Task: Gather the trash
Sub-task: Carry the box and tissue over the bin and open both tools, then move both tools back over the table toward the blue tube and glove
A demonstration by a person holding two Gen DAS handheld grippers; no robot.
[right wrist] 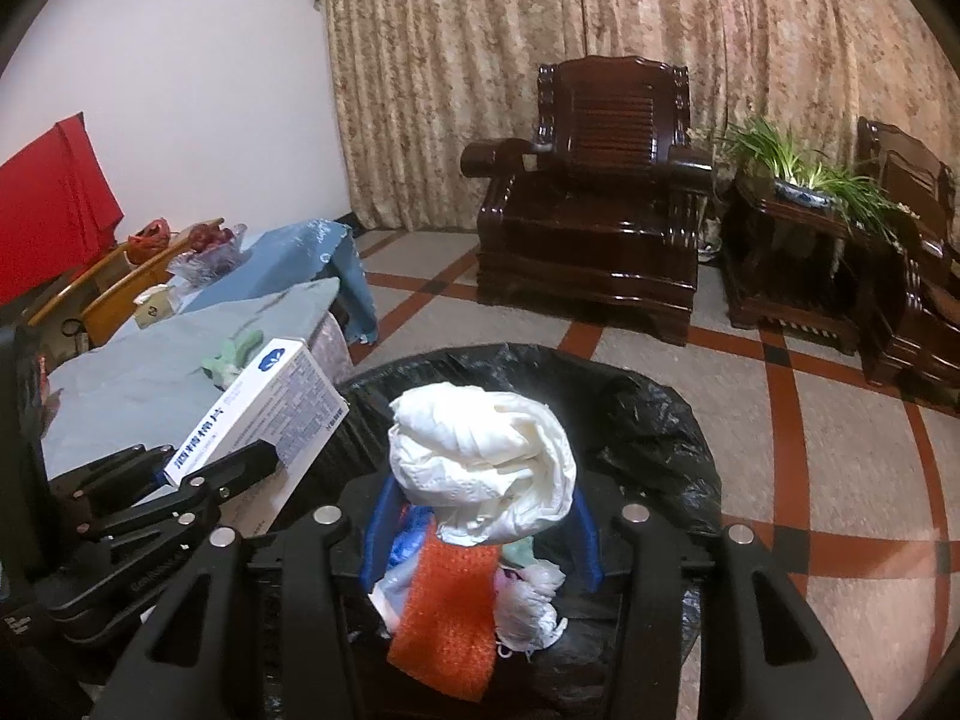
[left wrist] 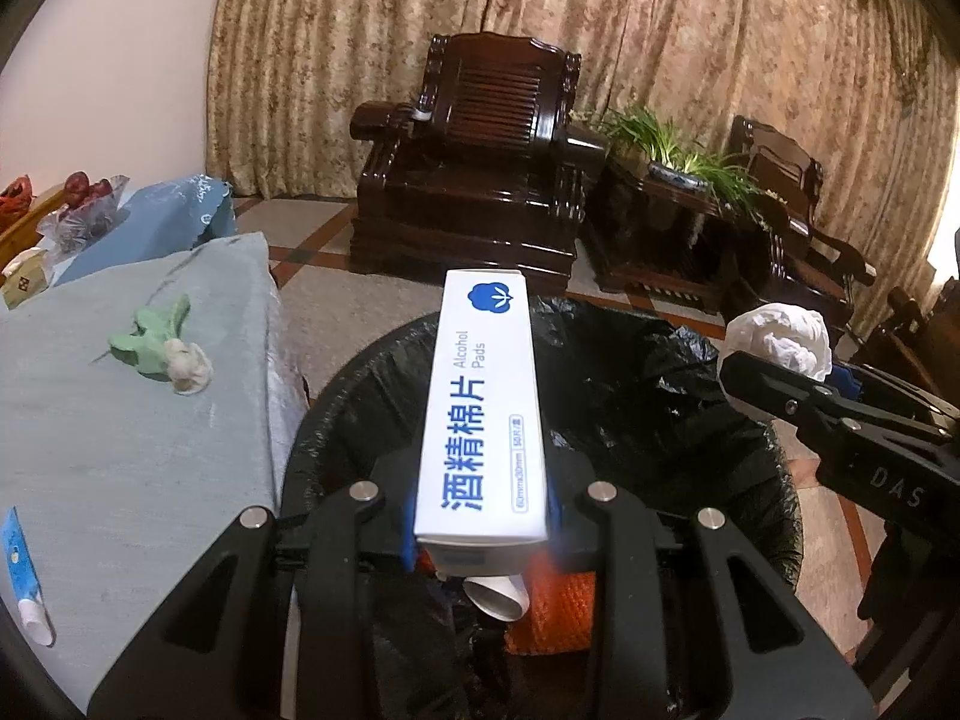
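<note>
Left wrist view shows the left gripper (left wrist: 480, 516) clamped on a white alcohol pads box (left wrist: 483, 402), held over the black-lined trash bin (left wrist: 774, 480). Right wrist view shows the right gripper (right wrist: 480, 531) pinching a crumpled white plastic bag (right wrist: 480, 462) above the same bin, where an orange sponge (right wrist: 444, 618) already lies. The drop step seems at hand; next, both jaws need to part so each piece falls inside the liner
</note>
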